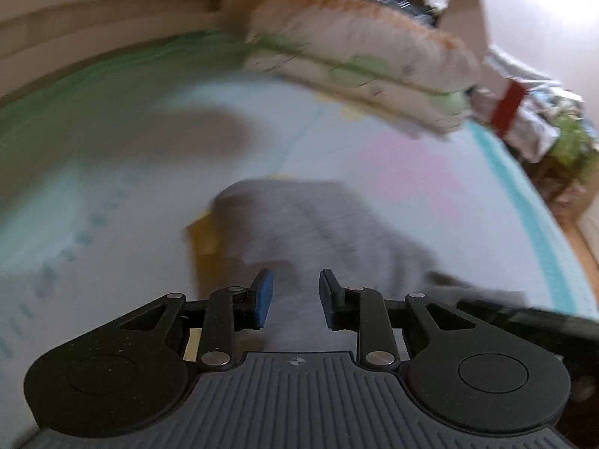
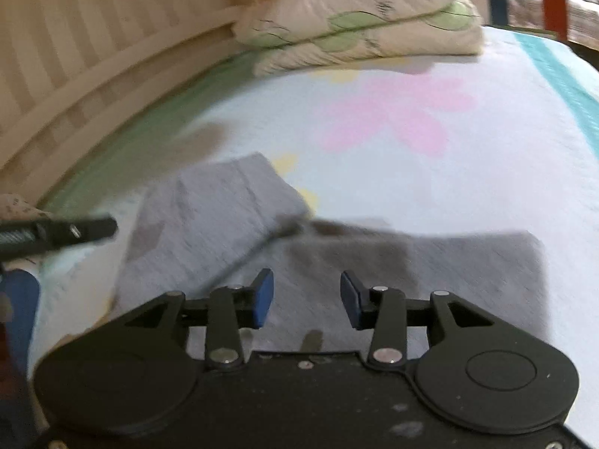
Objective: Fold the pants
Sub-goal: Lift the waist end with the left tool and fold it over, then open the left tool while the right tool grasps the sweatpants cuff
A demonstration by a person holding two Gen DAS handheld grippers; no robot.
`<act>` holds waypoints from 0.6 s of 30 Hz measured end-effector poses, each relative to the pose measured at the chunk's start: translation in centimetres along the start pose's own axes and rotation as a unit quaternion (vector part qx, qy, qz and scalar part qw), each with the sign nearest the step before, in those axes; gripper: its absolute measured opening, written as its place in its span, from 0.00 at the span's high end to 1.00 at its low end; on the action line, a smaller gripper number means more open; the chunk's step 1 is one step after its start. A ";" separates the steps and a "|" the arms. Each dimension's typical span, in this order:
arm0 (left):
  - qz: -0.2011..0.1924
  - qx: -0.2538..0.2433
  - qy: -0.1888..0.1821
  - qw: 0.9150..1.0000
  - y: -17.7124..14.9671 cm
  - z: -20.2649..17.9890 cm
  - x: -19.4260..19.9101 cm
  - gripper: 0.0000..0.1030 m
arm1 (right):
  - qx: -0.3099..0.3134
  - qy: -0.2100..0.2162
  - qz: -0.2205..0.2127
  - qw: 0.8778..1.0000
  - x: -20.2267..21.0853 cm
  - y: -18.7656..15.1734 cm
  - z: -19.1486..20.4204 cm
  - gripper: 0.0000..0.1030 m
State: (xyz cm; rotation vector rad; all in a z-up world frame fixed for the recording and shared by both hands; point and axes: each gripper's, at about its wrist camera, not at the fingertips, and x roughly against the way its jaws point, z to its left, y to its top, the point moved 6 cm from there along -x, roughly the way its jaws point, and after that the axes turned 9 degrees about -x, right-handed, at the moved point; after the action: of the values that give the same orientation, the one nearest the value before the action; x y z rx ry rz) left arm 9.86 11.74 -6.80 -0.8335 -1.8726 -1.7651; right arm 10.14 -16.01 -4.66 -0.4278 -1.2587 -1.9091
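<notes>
Grey pants (image 2: 232, 224) lie folded on a pale blue bed cover with a pink flower print (image 2: 397, 112). In the right wrist view one part angles up to the left and another part (image 2: 449, 273) stretches right. My right gripper (image 2: 306, 297) is open and empty, just above the near edge of the pants. In the left wrist view the pants (image 1: 322, 232) lie straight ahead, blurred. My left gripper (image 1: 295, 295) is open and empty over the grey cloth. Part of the left gripper (image 2: 60, 234) shows at the left of the right wrist view.
A folded cream quilt with green patches (image 2: 359, 18) lies at the head of the bed. A wooden slatted bed rail (image 2: 93, 56) runs along the left. Cluttered bags and cloth (image 1: 524, 112) sit off the bed's right edge, past the teal border (image 1: 524, 202).
</notes>
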 end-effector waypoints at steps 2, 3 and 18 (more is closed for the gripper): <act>0.028 0.005 0.001 1.000 -0.9 0.5 -1.5 0.74 | -0.013 0.024 0.013 1.000 -1.6 0.7 0.8 0.56; 0.042 0.007 -0.002 0.999 -1.4 0.6 -2.2 0.74 | -0.022 0.033 0.023 0.999 -2.6 1.0 1.0 0.55; 0.056 0.033 -0.036 0.997 -3.7 1.7 -3.1 0.72 | -0.104 0.076 0.078 0.989 -12.4 4.2 0.5 0.35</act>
State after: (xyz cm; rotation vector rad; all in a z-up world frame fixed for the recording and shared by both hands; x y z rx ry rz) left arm 9.73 12.98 -11.70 -0.9704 -1.8797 -1.6163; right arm 21.10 -11.04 -9.89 -0.4640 -0.9054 -1.9059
